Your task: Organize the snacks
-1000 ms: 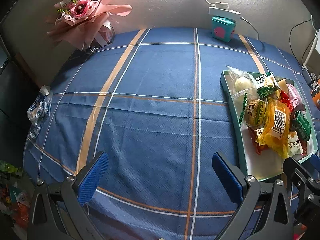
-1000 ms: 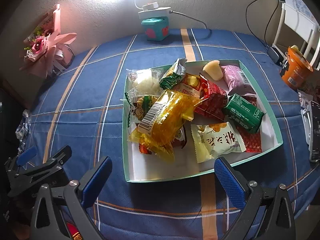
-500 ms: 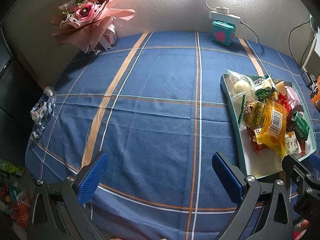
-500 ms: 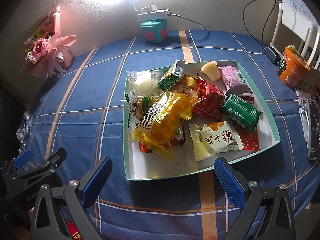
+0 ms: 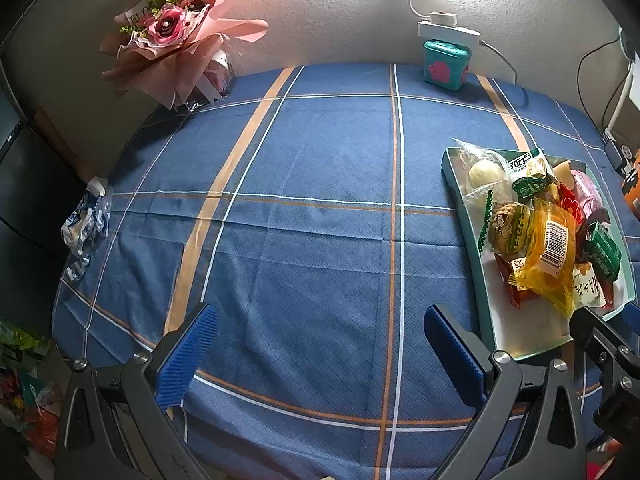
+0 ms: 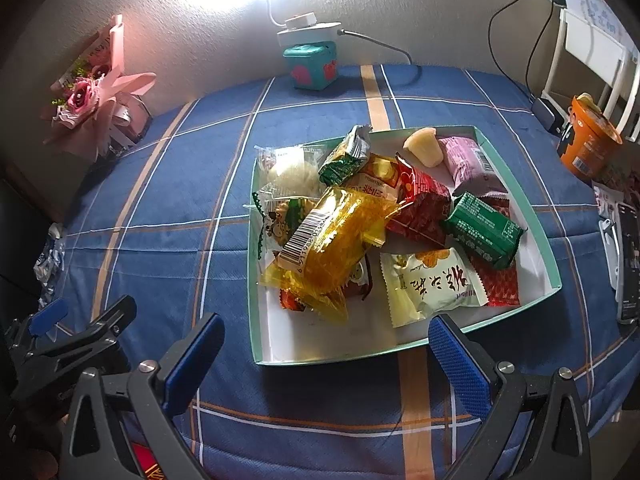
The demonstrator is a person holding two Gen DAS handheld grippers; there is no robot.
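Observation:
A teal-rimmed white tray (image 6: 338, 354) sits on the blue plaid tablecloth and holds several wrapped snacks: a yellow packet (image 6: 334, 240), a red packet (image 6: 422, 202), a green packet (image 6: 484, 230), a pink one (image 6: 466, 158) and a cream one (image 6: 432, 284). The tray also shows at the right of the left wrist view (image 5: 486, 300). My right gripper (image 6: 326, 360) is open and empty, just in front of the tray's near edge. My left gripper (image 5: 320, 354) is open and empty over bare cloth, left of the tray.
A pink bouquet (image 5: 176, 46) stands at the back left, a teal box (image 6: 312, 64) with a power strip at the back wall. A crumpled wrapper (image 5: 84, 222) lies at the left table edge. An orange cup (image 6: 588, 142) and a phone (image 6: 628, 260) are at the right.
Both grippers have drawn back and risen slightly, so the table and tray look a little farther away. Jaws stay open. The snacks have not moved.

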